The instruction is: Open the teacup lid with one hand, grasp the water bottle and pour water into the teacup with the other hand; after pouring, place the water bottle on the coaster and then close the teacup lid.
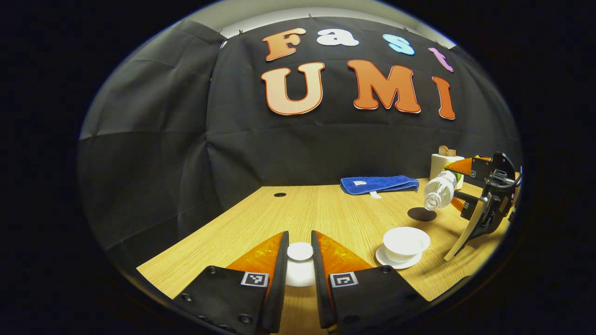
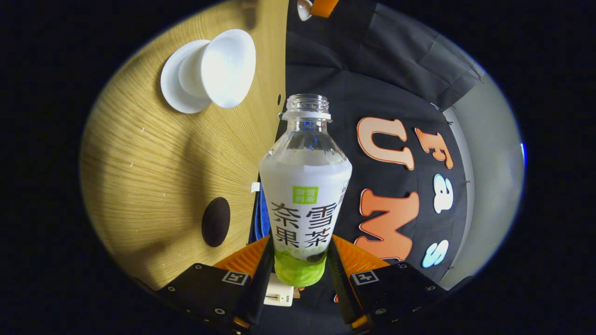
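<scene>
Left gripper view: The left gripper point(image 1: 300, 260) has its fingers closed on the knob of the teacup lid point(image 1: 300, 251), holding the lid clear of the teacup point(image 1: 406, 242). The teacup stands open on its saucer point(image 1: 398, 261) on the worktop point(image 1: 326, 209), to the right of the fingers. Beyond it the right gripper point(image 1: 454, 186) holds the water bottle point(image 1: 439, 190) tilted, mouth down toward the dark coaster point(image 1: 422, 214). The mouth appears to sit behind the teacup rather than over it, though depth is hard to judge here. Risk: if the tilt deepens before the mouth is above the bowl, water lands on the coaster or worktop. A blue towel point(image 1: 379, 184) lies farther back.

Right gripper view: The right gripper point(image 2: 298, 270) has both fingers pressed on the lower body of the water bottle point(image 2: 305, 200), which runs straight out from them, uncapped. The teacup point(image 2: 223, 67) lies ahead and to the left of the mouth; the coaster point(image 2: 215, 221) is closer in. Risk: the low grip leaves the bottle free to pivot.
</scene>
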The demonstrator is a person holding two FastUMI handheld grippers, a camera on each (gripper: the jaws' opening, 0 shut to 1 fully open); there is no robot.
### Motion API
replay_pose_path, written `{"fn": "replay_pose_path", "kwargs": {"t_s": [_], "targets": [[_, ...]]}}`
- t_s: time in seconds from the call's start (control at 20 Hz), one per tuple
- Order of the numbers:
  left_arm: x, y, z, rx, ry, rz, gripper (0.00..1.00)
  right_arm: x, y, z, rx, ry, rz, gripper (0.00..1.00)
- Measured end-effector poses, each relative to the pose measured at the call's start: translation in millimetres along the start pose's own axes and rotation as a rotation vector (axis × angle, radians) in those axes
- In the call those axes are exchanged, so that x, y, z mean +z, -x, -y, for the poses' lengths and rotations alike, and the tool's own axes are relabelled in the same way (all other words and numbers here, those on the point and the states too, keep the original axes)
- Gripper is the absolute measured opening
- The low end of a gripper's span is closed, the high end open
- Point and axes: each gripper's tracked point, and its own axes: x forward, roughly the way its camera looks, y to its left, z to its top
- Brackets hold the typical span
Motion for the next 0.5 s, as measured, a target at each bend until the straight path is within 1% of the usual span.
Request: {"fn": "replay_pose_path", "kwargs": {"t_s": [0.15, 0.5], "targets": [[-0.5, 6.1, -4.8, 0.008, -0.006, 0.004, 0.34, 1.9, 3.9, 2.5, -0.026, 0.046, 0.01, 0.66], [-2.7, 9.3, -9.0, 0.015, -0.012, 0.005, 0.34, 1.4, 1.3, 13.1, -0.049, 0.075, 0.022, 0.65]]}}
